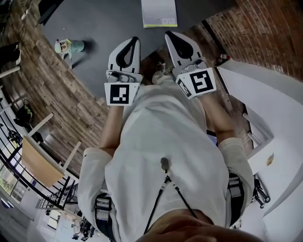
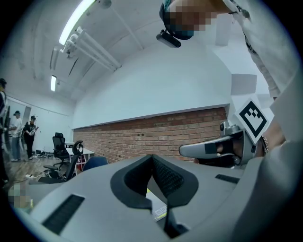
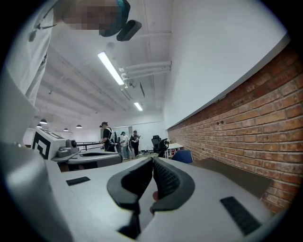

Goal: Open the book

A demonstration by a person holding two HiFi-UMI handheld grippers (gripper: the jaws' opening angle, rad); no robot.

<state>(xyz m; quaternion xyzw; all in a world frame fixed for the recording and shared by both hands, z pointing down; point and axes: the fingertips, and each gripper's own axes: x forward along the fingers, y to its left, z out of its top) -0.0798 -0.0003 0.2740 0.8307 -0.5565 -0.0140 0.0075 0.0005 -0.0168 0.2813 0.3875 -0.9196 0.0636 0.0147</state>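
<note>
Book (image 1: 159,13) lies closed and flat on dark grey table (image 1: 104,23), well back from its near edge. Left gripper (image 1: 136,40) and right gripper (image 1: 168,34) are side by side, level, over the near edge. Both are clenched tight with nothing between the pads, short of the book and clear of it. Small toy figure (image 1: 67,46) stands by table's left edge.

Toy figure (image 1: 67,47): pale green, on the dark desk (image 1: 99,33) near its left edge.
Brick wall (image 2: 156,134): red, with white wall above.
Office chairs (image 2: 61,147): black, far off beside standing people (image 2: 23,130).
</note>
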